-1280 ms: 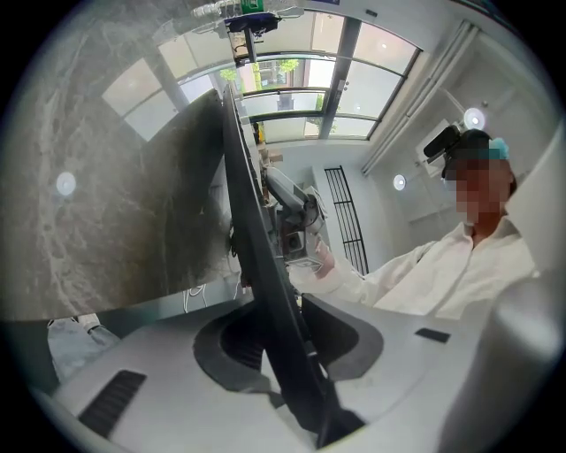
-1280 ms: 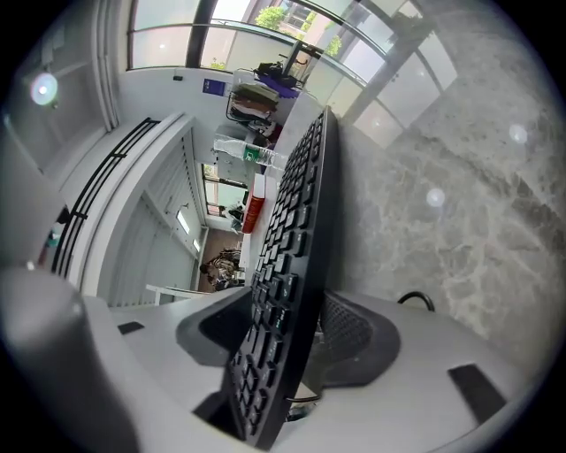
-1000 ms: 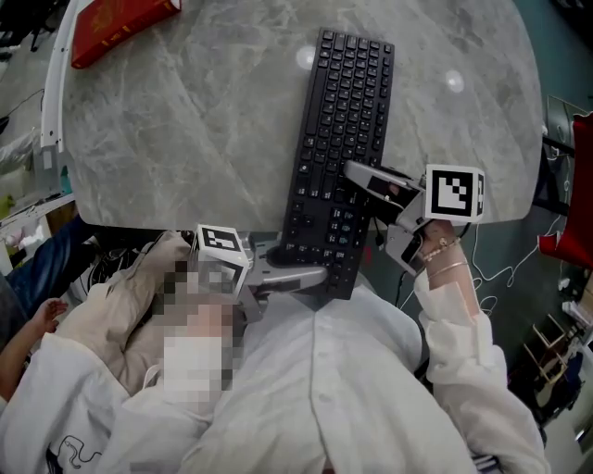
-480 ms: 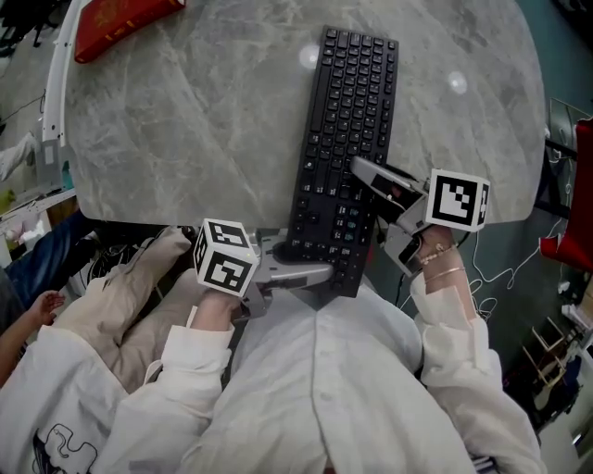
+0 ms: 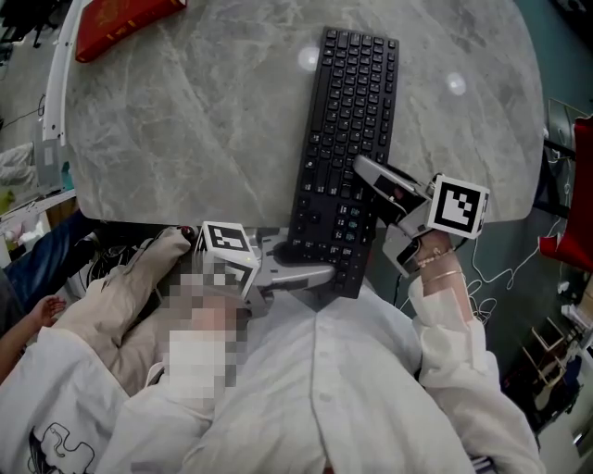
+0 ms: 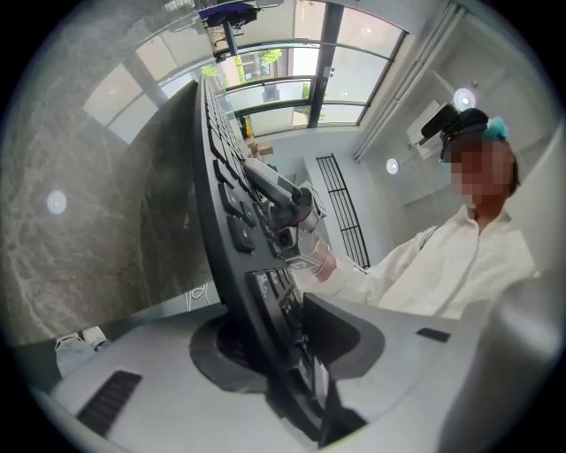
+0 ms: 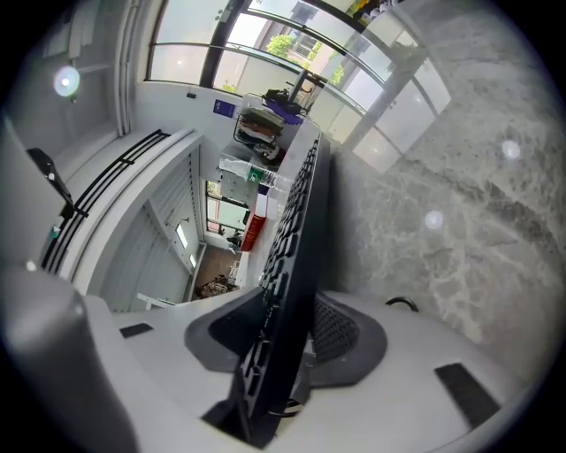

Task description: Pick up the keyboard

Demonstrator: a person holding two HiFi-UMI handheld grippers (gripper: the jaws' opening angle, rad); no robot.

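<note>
The black plastic keyboard point(image 5: 345, 139) is resting lengthwise on the grey marble worktop point(image 5: 185, 139), its near end overhanging the near edge, as the right claw point(image 5: 368, 178) is just finishing closing onto its right-hand edge, pads pressing on the key side and the underside. The left claw point(image 5: 301, 267) is clamping the overhanging near end. With both grips on, the lift looks ready to begin. A red rectangular package point(image 5: 125, 20) is sitting well apart at the far left corner, and nothing is crowding the keyboard's way up.
</note>
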